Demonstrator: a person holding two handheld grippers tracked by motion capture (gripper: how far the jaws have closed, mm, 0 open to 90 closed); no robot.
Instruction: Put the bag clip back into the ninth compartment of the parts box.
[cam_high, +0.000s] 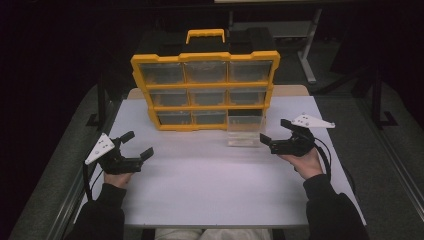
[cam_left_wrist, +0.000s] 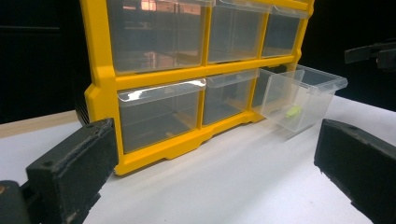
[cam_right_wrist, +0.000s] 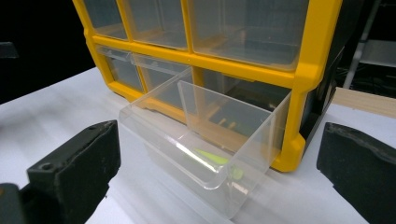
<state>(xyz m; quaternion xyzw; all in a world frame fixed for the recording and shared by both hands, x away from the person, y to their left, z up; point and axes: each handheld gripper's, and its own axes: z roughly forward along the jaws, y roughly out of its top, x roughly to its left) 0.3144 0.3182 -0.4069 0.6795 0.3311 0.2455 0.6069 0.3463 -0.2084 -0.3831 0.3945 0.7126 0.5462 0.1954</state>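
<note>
Fingers (cam_right_wrist: 70, 154) parted, drawer (cam_right_wrist: 205, 149) seemingly pointing lengthwise toward them.

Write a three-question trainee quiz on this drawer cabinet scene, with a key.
1. True or false: the pulled-out clear drawer sits in the bottom row of the yellow cabinet, at the end nearer the right gripper.
2. What lies inside that drawer? A) a small yellow-green piece B) a red screw C) nothing
3. Fill in: the left gripper hovers over the white table with its jaws ____.

Key:
1. true
2. A: the yellow-green piece rests on the drawer floor.
3. open
</note>
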